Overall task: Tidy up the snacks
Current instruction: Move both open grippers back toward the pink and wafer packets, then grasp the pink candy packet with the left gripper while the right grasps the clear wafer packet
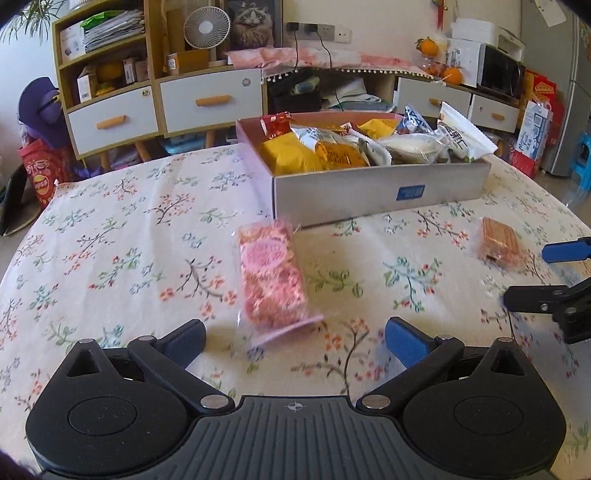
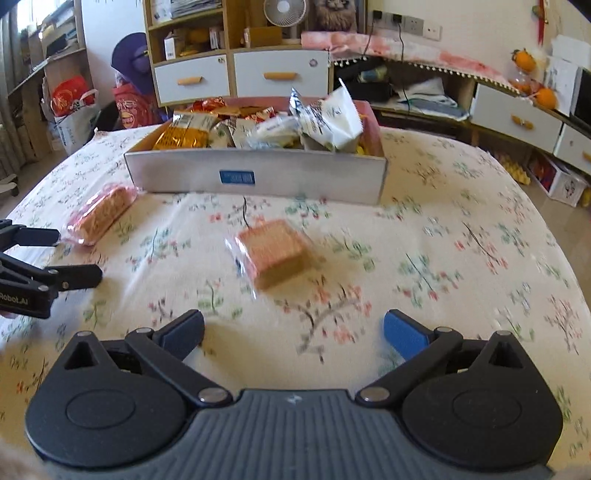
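Nearest in the left wrist view, the left gripper [image 1: 295, 341] is held low over the floral tablecloth [image 1: 122, 258], its blue-padded fingers [image 1: 406, 345] spread wide apart with nothing between them. Just beyond the gap, a pink-wrapped snack bar [image 1: 271, 275] lies lengthwise on the cloth, between the gripper and the snack box [image 1: 376, 190]. Bare cloth is seen on both sides of the bar.

In the right wrist view, the right gripper [image 2: 293, 332] is likewise held with its fingers [image 2: 404, 336] wide apart and empty. A clear-wrapped wafer block [image 2: 275, 251] lies ahead of it, on the near side of the box, well apart from the box wall; open cloth is left around it. The image there is blurred.

The two snacks lie well apart from each other, both in front of the box's grey front wall with its blue label [image 2: 237, 177]. The box is heaped with assorted snack packets [image 2: 325, 122], some standing above its rim. Behind the box, beyond the table edge, a shelf unit with drawers [image 1: 110, 122] and a small fan [image 1: 207, 27] are seen.
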Demonstrator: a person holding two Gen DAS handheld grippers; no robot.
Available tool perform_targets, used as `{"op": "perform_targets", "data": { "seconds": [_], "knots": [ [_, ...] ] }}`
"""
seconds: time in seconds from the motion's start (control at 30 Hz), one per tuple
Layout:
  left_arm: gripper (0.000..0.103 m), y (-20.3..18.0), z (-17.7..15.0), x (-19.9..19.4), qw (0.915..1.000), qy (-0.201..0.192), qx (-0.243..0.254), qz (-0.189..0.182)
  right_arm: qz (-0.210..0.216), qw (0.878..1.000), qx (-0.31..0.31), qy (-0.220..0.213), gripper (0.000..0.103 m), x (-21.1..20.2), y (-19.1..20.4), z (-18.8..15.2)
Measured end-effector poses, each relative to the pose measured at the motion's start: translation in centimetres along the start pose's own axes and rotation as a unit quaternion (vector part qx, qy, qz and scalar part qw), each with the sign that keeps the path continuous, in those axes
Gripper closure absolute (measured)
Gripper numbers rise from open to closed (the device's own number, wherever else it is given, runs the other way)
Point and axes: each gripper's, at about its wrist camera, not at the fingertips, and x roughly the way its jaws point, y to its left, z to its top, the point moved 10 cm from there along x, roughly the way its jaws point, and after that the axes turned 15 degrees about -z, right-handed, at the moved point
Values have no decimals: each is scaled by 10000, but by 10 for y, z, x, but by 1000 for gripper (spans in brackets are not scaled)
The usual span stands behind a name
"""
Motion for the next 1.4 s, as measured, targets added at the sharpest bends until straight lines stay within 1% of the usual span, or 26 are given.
{"op": "perform_targets", "data": {
  "seconds": [0.13, 0.3, 0.37, 0.53, 0.6, 0.63, 0.67, 0.7, 0.77, 0.8, 0.87, 0.9, 0.93, 0.97, 1.03, 1.1, 1.13, 1.2, 1.23, 1.3, 1.4],
  "knots": [
    [0, 1, 9, 9, 9999, 24, -82, 119, -92, 9999, 82, -60, 0, 9, 5, 11],
    [1, 2, 17, 17, 9994, 76, -242, 217, -277, 9994, 170, 126, 0, 16, 9, 20],
    [3, 1, 20, 19, 9993, 92, -291, 231, -321, 9990, 192, 228, 0, 17, 9, 21],
    [19, -1, 26, 20, 9991, 68, -339, 227, -367, 9986, 169, 331, 1, 18, 10, 21],
    [26, -1, 27, 20, 9990, 52, -353, 256, -340, 9988, 128, 326, 5, 17, 11, 21],
    [31, -1, 28, 19, 9990, 43, -362, 266, -321, 9989, 102, 322, 6, 16, 12, 22],
    [36, 0, 28, 18, 9989, 36, -377, 278, -301, 9990, 73, 313, 9, 15, 12, 22],
    [39, 1, 28, 17, 9988, 23, -397, 294, -285, 9991, 46, 304, 13, 15, 14, 23],
    [50, 4, 29, 15, 9985, 1, -449, 321, -242, 9993, -11, 283, 19, 13, 16, 24],
    [53, 6, 29, 14, 9983, -8, -477, 335, -223, 9994, -37, 275, 22, 12, 17, 24],
    [61, 8, 30, 13, 9979, -19, -533, 358, -193, 9994, -74, 267, 25, 10, 19, 25],
    [63, 10, 30, 12, 9978, -25, -560, 363, -181, 9994, -87, 264, 28, 9, 19, 25],
    [67, 11, 30, 12, 9976, -30, -585, 364, -158, 9995, -100, 258, 30, 9, 20, 25],
    [70, 12, 31, 11, 9975, -30, -609, 366, -138, 9995, -113, 252, 35, 8, 21, 26],
    [71, 12, 31, 10, 9973, -31, -645, 346, -125, 9995, -141, 236, 42, 7, 23, 27],
    [72, 12, 31, 10, 9973, -23, -648, 344, -125, 9995, -160, 224, 52, 6, 22, 27],
    [72, 11, 31, 10, 9973, -17, -643, 356, -130, 9995, -163, 223, 55, 6, 22, 28],
    [73, 11, 31, 10, 9973, -15, -646, 351, -122, 9995, -164, 232, 66, 5, 23, 28],
    [73, 11, 32, 9, 9973, -14, -656, 340, -134, 9995, -165, 243, 68, 5, 22, 29],
    [73, 11, 32, 8, 9970, -21, -689, 341, -174, 9994, -167, 261, 77, 5, 22, 29],
    [73, 11, 33, 6, 9968, -27, -733, 329, -172, 9993, -165, 278, 84, 4, 22, 29]
  ]
}}
